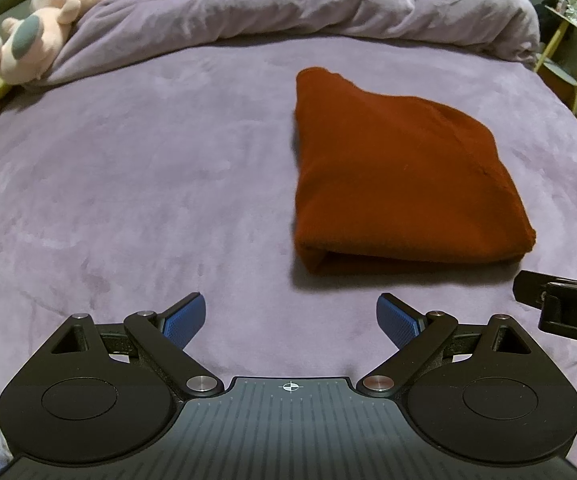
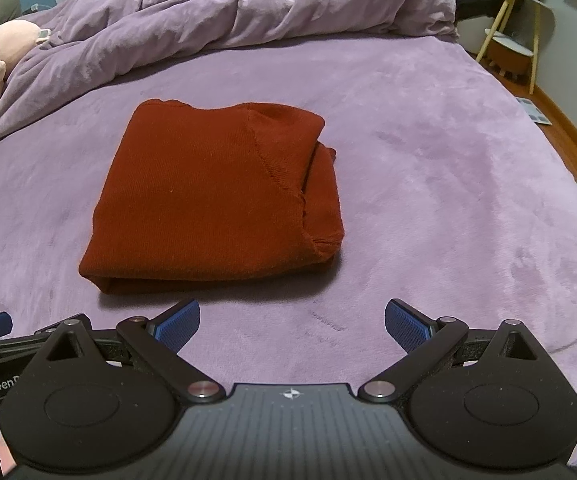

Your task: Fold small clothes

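Purple plush bedding covers the bed (image 2: 428, 160) in both views, smooth in the near part and with a crumpled purple duvet (image 2: 248, 8) heaped along the far side. On the flat part of the bed lies a rust-red knitted garment (image 2: 208, 200), folded into a thick, roughly square packet. In the right wrist view a seam runs in a curve across its top layer, and at its right edge some inner layers show under the top one. In the left wrist view the same garment (image 1: 400, 176) lies ahead and to the right, with its folded edge turned toward the camera.

The left claw (image 1: 290, 320) is wide open, its two blue pads far apart, and it holds nothing. It hangs over bare bedding, near the front edge of the garment but apart from it. The right claw (image 2: 292, 324) is also spread wide and is empty; the garment is ahead of it and a little to the left, not touching the fingers. Each claw shows partly at the edge of the other's view, so the two are side by side.

A pink plush toy (image 1: 44, 20) with grey paws lies at the far left, against the duvet. Beside the bed at the far right stands a small side table (image 2: 520, 12) with yellow legs and some small objects on it, too blurred to identify.
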A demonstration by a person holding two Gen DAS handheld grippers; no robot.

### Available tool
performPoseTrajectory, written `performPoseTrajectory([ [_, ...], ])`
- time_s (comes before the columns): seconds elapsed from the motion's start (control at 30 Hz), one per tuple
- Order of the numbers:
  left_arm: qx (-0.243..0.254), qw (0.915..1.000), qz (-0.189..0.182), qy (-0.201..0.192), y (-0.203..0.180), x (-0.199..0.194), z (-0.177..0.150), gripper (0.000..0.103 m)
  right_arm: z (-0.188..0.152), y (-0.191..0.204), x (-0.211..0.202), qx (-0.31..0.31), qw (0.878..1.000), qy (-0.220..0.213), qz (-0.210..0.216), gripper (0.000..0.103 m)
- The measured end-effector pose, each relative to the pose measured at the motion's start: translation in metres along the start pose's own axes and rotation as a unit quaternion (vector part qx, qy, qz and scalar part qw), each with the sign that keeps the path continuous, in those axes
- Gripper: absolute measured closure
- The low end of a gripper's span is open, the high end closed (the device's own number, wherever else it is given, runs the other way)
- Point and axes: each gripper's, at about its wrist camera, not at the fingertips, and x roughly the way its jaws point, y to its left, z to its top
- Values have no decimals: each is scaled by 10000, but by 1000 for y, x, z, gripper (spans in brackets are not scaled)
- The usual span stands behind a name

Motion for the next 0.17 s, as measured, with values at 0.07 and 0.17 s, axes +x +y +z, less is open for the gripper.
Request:
performPoseTrajectory([
  [0.07, 61, 10000, 33, -70, -1, -1, -1, 7, 1, 0, 0, 6, 10000, -6, 12, 4],
  [0.17, 71, 10000, 51, -43, -1, 0, -1, 7, 1, 0, -1, -7, 10000, 4, -1, 4],
])
